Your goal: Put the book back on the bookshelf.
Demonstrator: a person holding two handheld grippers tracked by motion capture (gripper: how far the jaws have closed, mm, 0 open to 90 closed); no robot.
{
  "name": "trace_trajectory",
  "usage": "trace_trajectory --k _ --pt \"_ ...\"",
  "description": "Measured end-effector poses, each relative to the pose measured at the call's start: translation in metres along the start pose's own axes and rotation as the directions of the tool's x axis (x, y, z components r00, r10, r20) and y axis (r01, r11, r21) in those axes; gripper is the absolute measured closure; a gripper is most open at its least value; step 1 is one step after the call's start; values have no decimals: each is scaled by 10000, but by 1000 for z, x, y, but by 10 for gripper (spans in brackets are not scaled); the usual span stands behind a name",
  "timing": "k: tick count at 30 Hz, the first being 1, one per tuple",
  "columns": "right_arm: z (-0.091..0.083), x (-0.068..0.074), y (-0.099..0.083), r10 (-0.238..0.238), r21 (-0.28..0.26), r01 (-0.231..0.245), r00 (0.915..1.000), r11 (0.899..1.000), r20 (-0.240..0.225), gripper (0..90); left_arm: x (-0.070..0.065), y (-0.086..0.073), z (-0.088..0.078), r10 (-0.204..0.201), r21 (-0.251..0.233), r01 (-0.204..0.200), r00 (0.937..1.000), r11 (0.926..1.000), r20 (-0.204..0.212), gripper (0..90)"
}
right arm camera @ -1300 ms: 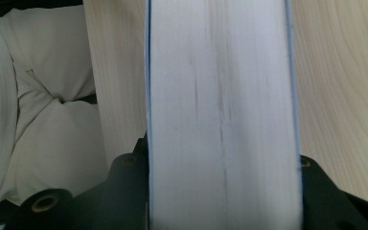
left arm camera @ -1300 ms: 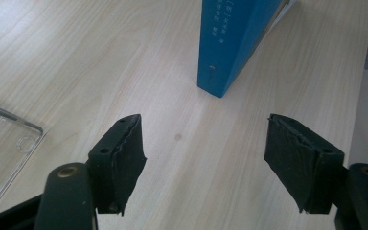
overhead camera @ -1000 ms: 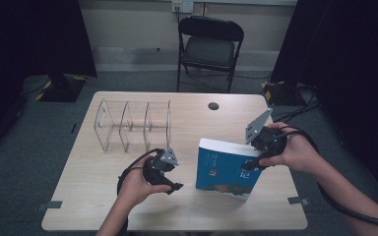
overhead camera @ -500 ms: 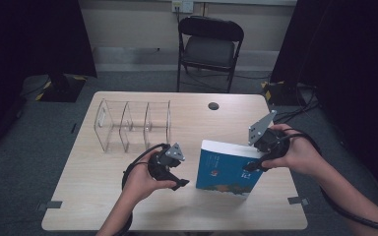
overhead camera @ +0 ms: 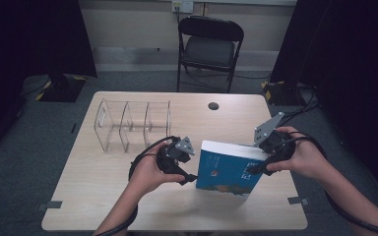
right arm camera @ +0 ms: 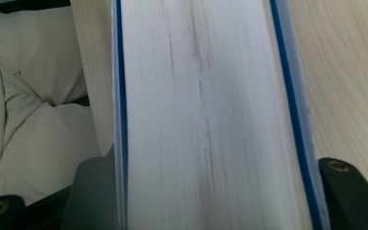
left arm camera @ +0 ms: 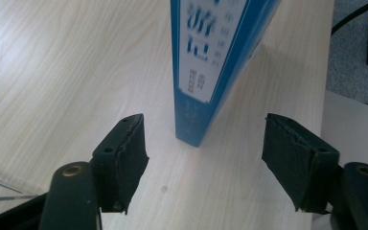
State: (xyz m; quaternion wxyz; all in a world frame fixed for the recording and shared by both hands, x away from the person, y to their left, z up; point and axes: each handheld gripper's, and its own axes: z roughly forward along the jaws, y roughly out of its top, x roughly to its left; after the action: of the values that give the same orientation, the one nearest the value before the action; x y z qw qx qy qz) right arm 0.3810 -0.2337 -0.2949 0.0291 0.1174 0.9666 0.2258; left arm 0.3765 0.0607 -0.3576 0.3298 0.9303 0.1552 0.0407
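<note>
A thick blue book [overhead camera: 226,169] stands upright on the wooden table [overhead camera: 103,196], its cover toward me. My right gripper [overhead camera: 256,167] reaches around its page edge [right arm camera: 206,120]. Those jaws have just been opening; they lie close along both covers, and I see no squeeze. My left gripper [overhead camera: 191,169] hovers just left of the book, open. Its jaws have just been closing a little, with nothing between them. In the left gripper view the blue and white spine [left arm camera: 206,72] stands a short way ahead of the gripper [left arm camera: 206,165], centred on the gap.
A clear acrylic rack [overhead camera: 133,123] with dividers stands at the table's back left. A small black disc [overhead camera: 213,105] sits near the far edge. A black folding chair [overhead camera: 209,44] is behind the table. Pale cloth [right arm camera: 28,120] shows past the table's edge.
My left hand has risen and moved right, closer to the book's spine. The book and my right hand have stayed where they were.
</note>
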Motion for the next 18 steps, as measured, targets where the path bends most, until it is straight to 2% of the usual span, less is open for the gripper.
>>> trace_trajectory --k 6,14,17,18 --pt "1 1 -6 186 -80 -186 9998 9998 5 379 -1 19 -12 216 30 -216 9998 9998 5 343" --pt "3 0 -11 310 -263 -311 9995 9992 -35 343 -4 39 -18 485 182 -490 9985 9986 270 374" --pt "4 1 -13 464 -299 -465 9989 9985 -34 325 -6 48 -20 675 165 -679 9974 9976 236 403" --pt "5 1 -14 464 -323 -465 9989 9984 -20 323 -7 51 -20 628 230 -631 9979 9977 164 414"
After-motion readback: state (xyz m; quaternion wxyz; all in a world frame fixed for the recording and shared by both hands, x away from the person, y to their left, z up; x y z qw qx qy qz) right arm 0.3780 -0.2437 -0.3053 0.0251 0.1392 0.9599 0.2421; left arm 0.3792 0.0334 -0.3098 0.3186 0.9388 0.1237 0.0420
